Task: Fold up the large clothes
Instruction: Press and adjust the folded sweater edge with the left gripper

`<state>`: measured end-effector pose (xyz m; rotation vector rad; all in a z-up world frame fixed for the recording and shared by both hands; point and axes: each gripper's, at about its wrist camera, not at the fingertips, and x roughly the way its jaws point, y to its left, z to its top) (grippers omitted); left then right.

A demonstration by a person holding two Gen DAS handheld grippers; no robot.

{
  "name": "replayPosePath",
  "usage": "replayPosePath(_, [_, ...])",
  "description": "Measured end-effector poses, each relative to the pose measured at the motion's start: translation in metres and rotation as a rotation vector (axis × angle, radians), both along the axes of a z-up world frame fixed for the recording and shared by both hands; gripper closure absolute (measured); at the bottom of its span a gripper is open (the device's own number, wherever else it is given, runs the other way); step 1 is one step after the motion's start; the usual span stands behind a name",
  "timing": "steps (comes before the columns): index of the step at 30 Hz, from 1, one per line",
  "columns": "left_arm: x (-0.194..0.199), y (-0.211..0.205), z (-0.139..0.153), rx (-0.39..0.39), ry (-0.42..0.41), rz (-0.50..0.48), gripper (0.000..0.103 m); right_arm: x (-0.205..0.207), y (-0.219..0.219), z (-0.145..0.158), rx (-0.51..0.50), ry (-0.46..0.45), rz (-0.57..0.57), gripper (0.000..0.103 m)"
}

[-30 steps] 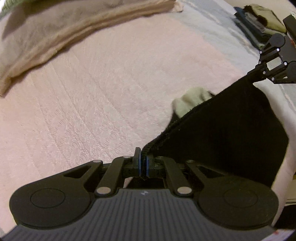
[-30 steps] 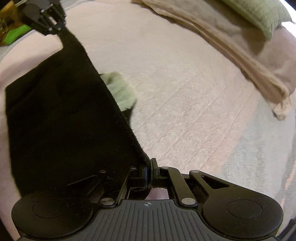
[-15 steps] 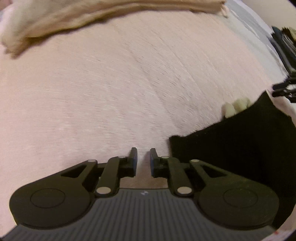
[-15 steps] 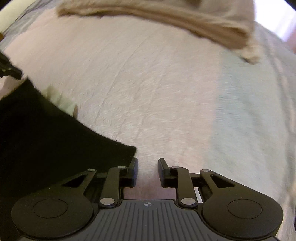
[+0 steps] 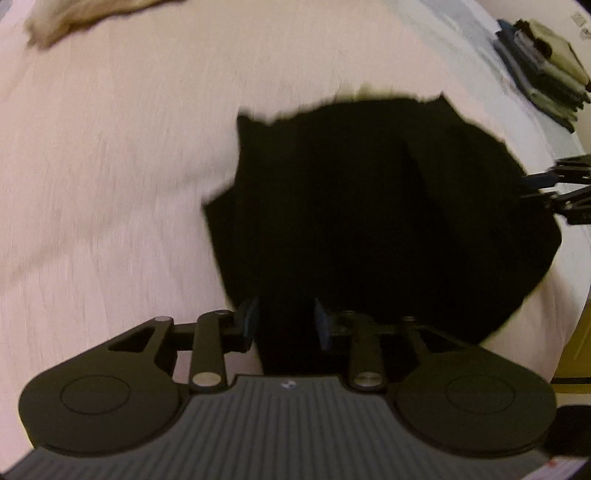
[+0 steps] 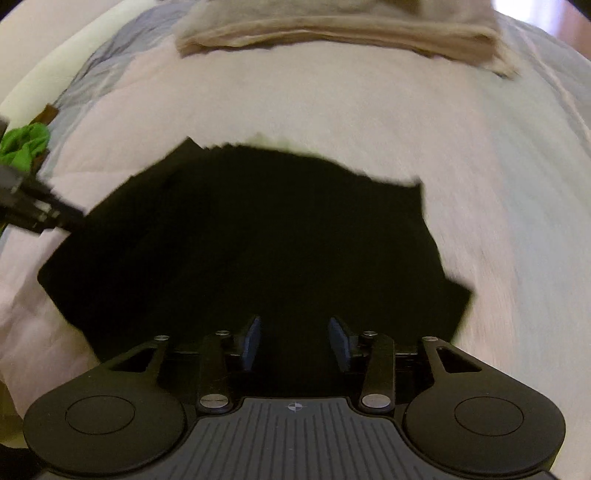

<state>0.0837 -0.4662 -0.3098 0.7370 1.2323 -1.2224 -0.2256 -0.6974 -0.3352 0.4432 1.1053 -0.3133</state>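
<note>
Two grippers, one dark garment, one bed.

Left gripper [image 5: 284,321]: jaws parted, a clear gap between the two blue pads [image 5: 250,320]. They have just been opening. Black cloth shows beneath the gap, but the pads press on nothing; it holds nothing.

Right gripper [image 6: 294,341]: jaws parted wider than the left's, also just been opening. Both blue pads [image 6: 252,343] stand clear, with black cloth below and between them, not pinched. Nothing held.

Black garment [image 5: 388,221]: one piece, lying loose and flat on the pink bedspread [image 5: 110,166], directly ahead of both grippers. Outline uneven, with a pointed corner at its far left and another at its far right. A thin sliver of pale greenish fabric [image 6: 266,141] peeks out along its far edge; too blurred to say what it is.

From the left wrist view the right gripper's fingers [image 5: 561,192] reach in at the garment's right edge; from the right wrist view the left gripper's fingers come in at its left edge.

Farther off: one folded tan blanket [image 6: 340,29] across the far side of the bed. One stack of folded clothes [image 5: 546,70] at the far right corner. One bright green cloth [image 6: 26,146] at the left margin, off the pink cover.

Both views are motion-blurred.
</note>
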Motion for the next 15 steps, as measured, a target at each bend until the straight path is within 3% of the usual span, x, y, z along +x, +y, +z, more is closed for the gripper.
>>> replayPosePath(6, [-0.005,0.042,-0.012,0.02,0.03,0.05,0.067,-0.053,0.02,0.016,0.009,0.029,-0.131,0.055])
replayPosePath(10, [-0.003,0.057,-0.018,0.013,0.074,0.094,0.065,-0.077,0.019,0.009,0.062,0.004,-0.315,0.05])
replayPosePath(11, [-0.002,0.057,-0.018,0.007,0.079,0.099,0.067,-0.08,0.018,0.007,0.074,-0.007,-0.367,0.05])
replayPosePath(13, [-0.001,0.057,-0.017,0.0,0.084,0.096,0.09,-0.088,0.014,0.002,0.09,-0.024,-0.465,0.05])
replayPosePath(15, [-0.001,0.059,-0.014,-0.013,0.077,0.08,0.098,-0.093,0.012,0.001,0.087,-0.035,-0.515,0.05])
